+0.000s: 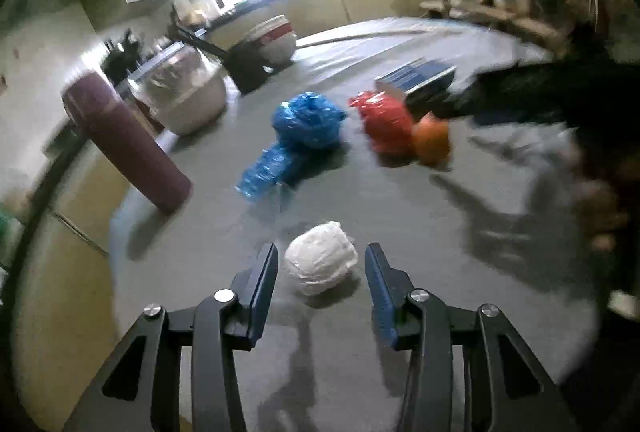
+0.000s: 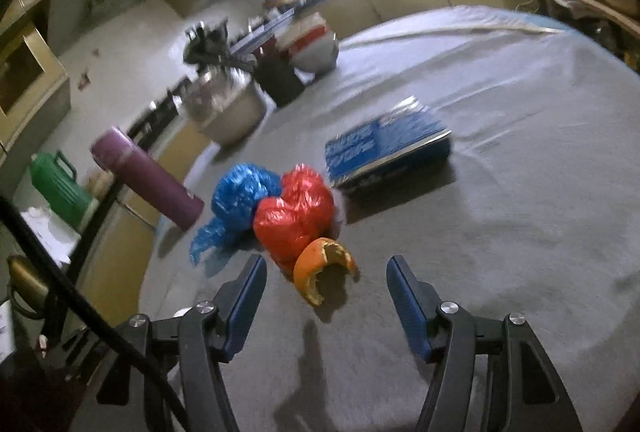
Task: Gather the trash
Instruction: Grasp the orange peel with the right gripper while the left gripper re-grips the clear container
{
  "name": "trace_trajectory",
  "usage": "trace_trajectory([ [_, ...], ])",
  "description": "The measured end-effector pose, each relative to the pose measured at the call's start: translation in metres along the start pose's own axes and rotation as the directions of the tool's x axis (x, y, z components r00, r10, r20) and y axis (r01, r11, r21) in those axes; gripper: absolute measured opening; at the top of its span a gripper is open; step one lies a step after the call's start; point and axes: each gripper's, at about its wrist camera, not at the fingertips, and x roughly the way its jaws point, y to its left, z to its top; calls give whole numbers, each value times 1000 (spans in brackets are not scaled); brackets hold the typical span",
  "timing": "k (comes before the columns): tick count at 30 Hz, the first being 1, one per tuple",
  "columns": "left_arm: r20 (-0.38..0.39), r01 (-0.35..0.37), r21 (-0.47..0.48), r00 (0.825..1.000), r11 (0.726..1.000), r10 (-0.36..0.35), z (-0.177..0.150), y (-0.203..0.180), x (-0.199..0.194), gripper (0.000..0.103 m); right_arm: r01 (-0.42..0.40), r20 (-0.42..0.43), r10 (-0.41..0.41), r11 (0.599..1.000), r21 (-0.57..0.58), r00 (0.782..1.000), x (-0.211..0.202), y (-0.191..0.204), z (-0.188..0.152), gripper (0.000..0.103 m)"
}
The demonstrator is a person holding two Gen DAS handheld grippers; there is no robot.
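A white crumpled paper ball [image 1: 320,258] lies on the grey table cloth [image 1: 400,312] between the blue pads of my left gripper [image 1: 322,250]. A small gap shows on each side, so that gripper is open. My right gripper [image 2: 327,260] is open too, with a curved piece of orange peel [image 2: 320,272] lying just ahead of its fingertips. The peel [image 1: 432,140] touches a red crumpled plastic bag [image 2: 296,216] [image 1: 384,124]. A blue crumpled plastic bag [image 2: 240,196] [image 1: 308,120] sits to the left of the red one.
A purple flask [image 1: 124,140] [image 2: 148,180] stands at the table's left edge. A blue book [image 2: 384,144] [image 1: 420,76] lies behind the bags. A plastic-covered pot [image 1: 188,96], a black container [image 1: 248,68] and stacked bowls [image 1: 276,36] stand at the back left. A blurred hand [image 1: 600,208] shows at right.
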Motion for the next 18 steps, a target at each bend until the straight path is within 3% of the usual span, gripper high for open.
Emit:
trace_trajectory([
  [1,2,50,-48,999,998,-50,-2,10,-3,50,20,-17,-20,1000,-8,1000,8,2,2,65],
  [2,7,88,-90,996,992,-88,-4,18,-5,52,33,-28,-33,999,-11,999,15,3,3,59],
  [3,15,133,-156,991,979,-133,-8,33,-7,55,25,-38,-25,1000,-10,999,21,3,4,46],
  [4,16,153,-198,988,968,-153,-11,42,-7,56,23,-52,-24,1000,-14,998,26,4,5,42],
  [9,-2,165,-362,984,918,-178,-27,83,-6,56,25,-43,-27,998,-56,999,29,11,3,29],
  [14,5,233,-472,965,850,-262,-28,106,10,56,8,-40,-11,997,-72,999,11,13,-10,26],
  [18,-42,210,-501,963,840,-266,-19,105,30,56,-4,-46,1,998,-56,999,-1,8,-23,26],
])
